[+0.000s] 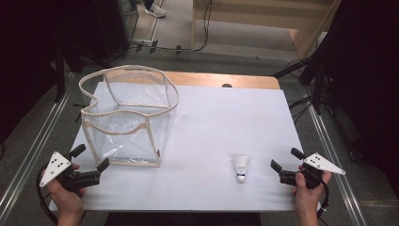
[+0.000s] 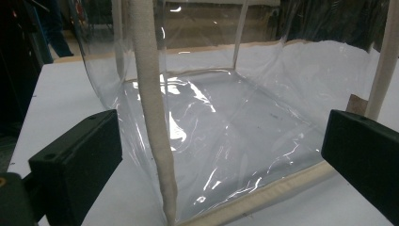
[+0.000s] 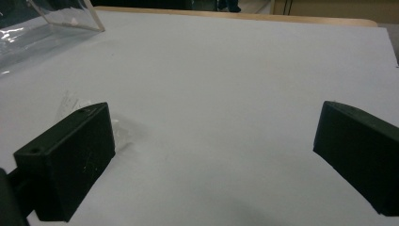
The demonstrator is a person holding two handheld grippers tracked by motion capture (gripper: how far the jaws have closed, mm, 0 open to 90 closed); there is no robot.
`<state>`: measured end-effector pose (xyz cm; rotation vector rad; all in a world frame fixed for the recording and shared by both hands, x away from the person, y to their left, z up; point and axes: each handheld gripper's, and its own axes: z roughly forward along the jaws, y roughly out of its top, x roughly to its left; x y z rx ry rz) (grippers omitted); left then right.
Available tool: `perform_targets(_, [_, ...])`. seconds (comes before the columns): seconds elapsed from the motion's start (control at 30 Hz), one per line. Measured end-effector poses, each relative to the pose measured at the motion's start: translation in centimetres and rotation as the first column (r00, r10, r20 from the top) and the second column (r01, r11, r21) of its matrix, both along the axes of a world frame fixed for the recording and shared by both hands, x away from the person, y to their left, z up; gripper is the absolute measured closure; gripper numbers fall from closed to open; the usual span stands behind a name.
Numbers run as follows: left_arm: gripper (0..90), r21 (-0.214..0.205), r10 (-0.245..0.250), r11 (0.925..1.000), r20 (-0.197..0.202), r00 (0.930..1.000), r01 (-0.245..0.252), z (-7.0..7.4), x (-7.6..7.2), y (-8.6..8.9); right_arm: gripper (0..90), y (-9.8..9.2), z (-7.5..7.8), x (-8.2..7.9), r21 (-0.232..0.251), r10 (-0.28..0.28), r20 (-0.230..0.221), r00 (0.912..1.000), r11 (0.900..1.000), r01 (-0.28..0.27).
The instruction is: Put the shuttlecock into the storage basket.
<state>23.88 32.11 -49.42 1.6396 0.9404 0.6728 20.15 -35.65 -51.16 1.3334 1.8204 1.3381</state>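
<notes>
Where cream piping edges it, clear plastic bag [image 1: 127,117] sags — glossy, boxy

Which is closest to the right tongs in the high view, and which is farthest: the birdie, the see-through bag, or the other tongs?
From the right tongs:
1. Birdie, just to their left on the white table.
2. See-through bag, across the table, left and farther back.
3. Left tongs, at the table's near left corner.
</notes>
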Motion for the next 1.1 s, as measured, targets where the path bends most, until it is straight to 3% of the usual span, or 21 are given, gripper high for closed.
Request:
perform_targets(0.27, [0.0,-0.001,-0.005,1.0000,0.001,1.0000,0.005,0.0,-0.1,0.0,0.0,0.9,0.9,-0.3,-0.024,0.027,0.012,0.9996,0.9994,-0.027])
perform_targets(0.43, [0.0,-0.003,-0.005,1.0000,0.001,1.0000,0.005,0.0,-0.1,0.0,0.0,1.9,1.4,-0.5,-0.019,0.050,0.001,0.9988,0.9986,-0.050])
perform_targets(0.77, [0.0,-0.005,-0.006,1.0000,0.000,1.0000,0.006,0.0,0.0,0.0,0.0,4.5,2.1,-1.4,-0.062,0.116,-0.023,0.9930,0.9912,-0.117])
perform_targets(0.87, [0.0,-0.005,-0.007,1.0000,0.000,1.0000,0.007,0.0,0.0,0.0,6.2,5.4,2.1,-1.5,-0.072,0.113,-0.045,0.9926,0.9906,-0.116])
perform_targets(0.97, [0.0,-0.003,-0.008,1.0000,0.000,1.0000,0.008,0.0,0.0,0.0,21.1,5.7,1.9,-1.3,-0.075,0.098,-0.057,0.9935,0.9919,-0.102])
perform_targets(1.07, [0.0,-0.003,-0.006,1.0000,-0.001,1.0000,0.006,0.0,0.0,0.0,42.8,6.0,1.6,-1.0,-0.062,0.106,-0.084,0.9909,0.9919,-0.111])
perform_targets(1.1, [0.0,-0.003,-0.006,1.0000,-0.001,1.0000,0.006,0.0,0.0,0.0,53.8,6.2,1.5,-1.0,-0.060,0.112,-0.096,0.9891,0.9912,-0.118])
